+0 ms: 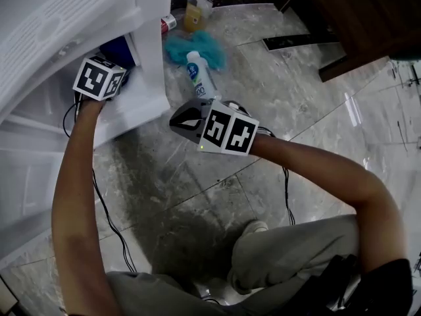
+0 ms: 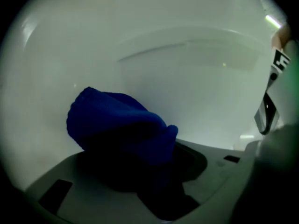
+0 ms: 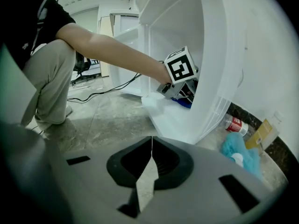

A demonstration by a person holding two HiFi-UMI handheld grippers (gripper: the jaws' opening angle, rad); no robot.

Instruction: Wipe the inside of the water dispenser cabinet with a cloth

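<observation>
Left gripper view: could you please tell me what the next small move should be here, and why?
Probably press the cloth forward onto the inner wall of the cabinet and sweep sideways. The left gripper is shut on the cloth inside the cabinet, facing that bare white wall; contact cannot be told. The right gripper is shut and empty outside.

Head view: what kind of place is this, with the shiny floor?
Probably an indoor room, perhaps an office corner being cleaned. It has a polished stone-look tiled floor, an open white water dispenser cabinet, and plastic bottles lying beside a teal cloth by the wall.
</observation>
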